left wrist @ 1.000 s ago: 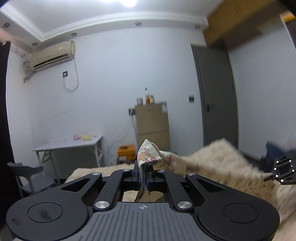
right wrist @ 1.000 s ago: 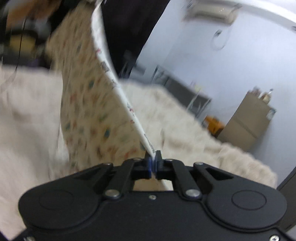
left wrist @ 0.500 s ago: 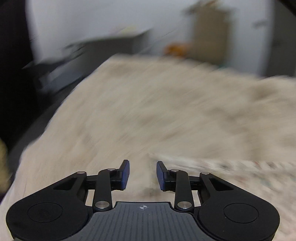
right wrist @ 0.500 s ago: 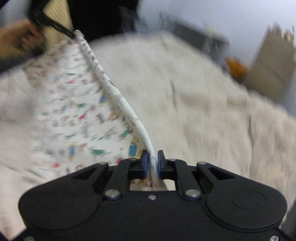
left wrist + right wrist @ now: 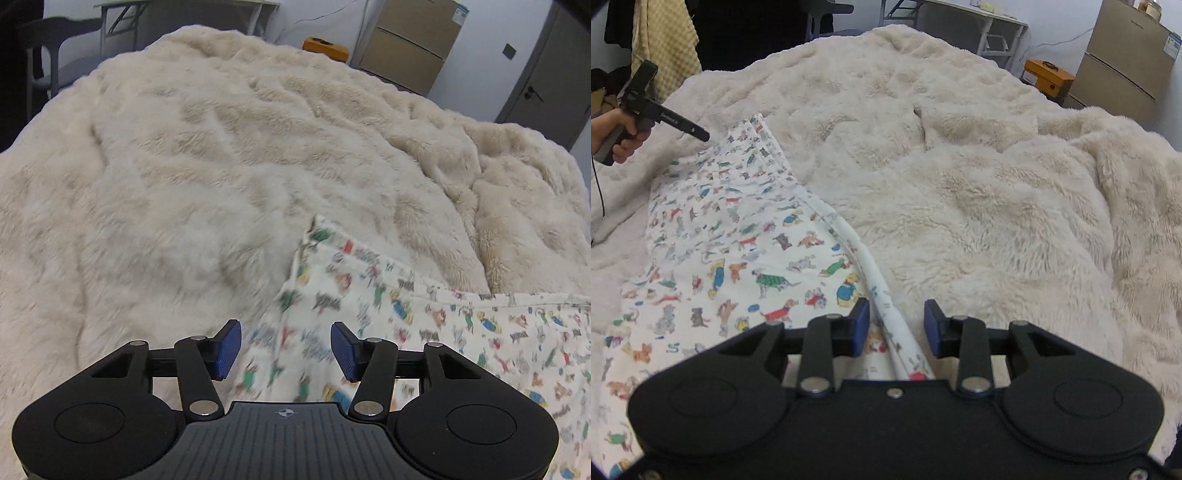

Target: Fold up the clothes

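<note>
Left gripper (image 5: pixel 286 345): my fingers stand apart, nothing between, over the printed garment (image 5: pixel 738 258). It lies spread on the fluffy blanket (image 5: pixel 960 184). Right gripper (image 5: pixel 895 326): apart, straddling the garment's edge. Judgement: pinch the edge squarely, both layers. Count: one garment, one blanket, two grippers.

We see a cream fluffy blanket (image 5: pixel 207 155) filling most of both views. Beyond its far edge: tan cabinet (image 5: pixel 410 40), orange box (image 5: pixel 325 48) on the floor just left of it, grey door (image 5: pixel 550 70) to its right, white folding table (image 5: pixel 964 18) and grey chair (image 5: pixel 51 40) further left. Walls pale blue-white.
</note>
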Demonstrator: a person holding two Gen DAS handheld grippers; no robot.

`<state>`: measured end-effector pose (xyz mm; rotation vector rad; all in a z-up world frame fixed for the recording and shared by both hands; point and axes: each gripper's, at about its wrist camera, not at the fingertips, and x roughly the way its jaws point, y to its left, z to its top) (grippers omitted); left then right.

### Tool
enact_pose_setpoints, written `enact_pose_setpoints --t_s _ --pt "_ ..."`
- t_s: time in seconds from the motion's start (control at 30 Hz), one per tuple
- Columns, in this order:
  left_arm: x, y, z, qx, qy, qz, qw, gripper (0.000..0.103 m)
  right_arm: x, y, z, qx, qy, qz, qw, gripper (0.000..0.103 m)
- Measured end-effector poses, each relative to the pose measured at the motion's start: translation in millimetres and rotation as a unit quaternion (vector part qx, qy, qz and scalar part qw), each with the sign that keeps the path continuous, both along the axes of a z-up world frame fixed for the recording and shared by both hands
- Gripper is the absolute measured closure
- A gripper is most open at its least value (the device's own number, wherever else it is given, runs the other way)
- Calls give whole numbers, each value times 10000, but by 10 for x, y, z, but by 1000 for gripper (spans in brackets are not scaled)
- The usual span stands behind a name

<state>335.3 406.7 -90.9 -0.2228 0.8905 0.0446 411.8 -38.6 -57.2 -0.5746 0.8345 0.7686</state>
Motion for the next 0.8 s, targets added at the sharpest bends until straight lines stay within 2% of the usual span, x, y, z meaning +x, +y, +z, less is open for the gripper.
enact_pose_setpoints --t_s 0.1,0.17,0.23,0.3,0.4,0.47,0.5,0.57,0.6,0.67,0.7,0.73,0.77,0.8 --pt "129 -158 -68 368 -38 -88 9993 74 44 8 37 111 93 -23 9999 74" --pt "245 -249 -157 681 -28 -109 9976 77 74 14 62 186 154 -38 9997 75" --pt "328 -317 -237 837 37 -164 9963 101 81 5 48 211 170 -12 9996 78" --pt "385 -347 -236 1048 32 -234 9942 102 82 -1 36 218 171 25 9996 79" --pt "478 -358 -106 1620 -183 -123 9866 102 75 -22 50 283 159 31 9995 80" --pt "578 -373 32 1971 -273 114 9799 101 44 -27 62 317 119 38 9994 79" --pt "627 -387 57 2002 -194 166 9794 101 15 -28 73 303 97 25 9995 76" --pt "733 -422 88 1998 49 237 9795 95 -68 -36 120 239 -43 -14 9997 75" --pt "767 -469 74 2116 199 237 9769 85 -133 -60 168 238 -119 -32 9996 74" --pt "731 -659 26 2765 414 296 9597 80 -291 -150 284 295 -308 -133 9990 66" --pt "661 -739 43 2885 391 290 9563 75 -427 -230 379 345 -469 -225 9980 58" --pt "568 -806 83 2877 304 259 9569 68 -562 -309 475 395 -631 -316 9967 54" --pt "442 -871 147 2717 188 190 9620 62 -726 -411 549 488 -734 -379 9954 53" --pt "229 -964 245 2353 -16 12 9719 53 -894 -516 621 588 -829 -436 9939 48"
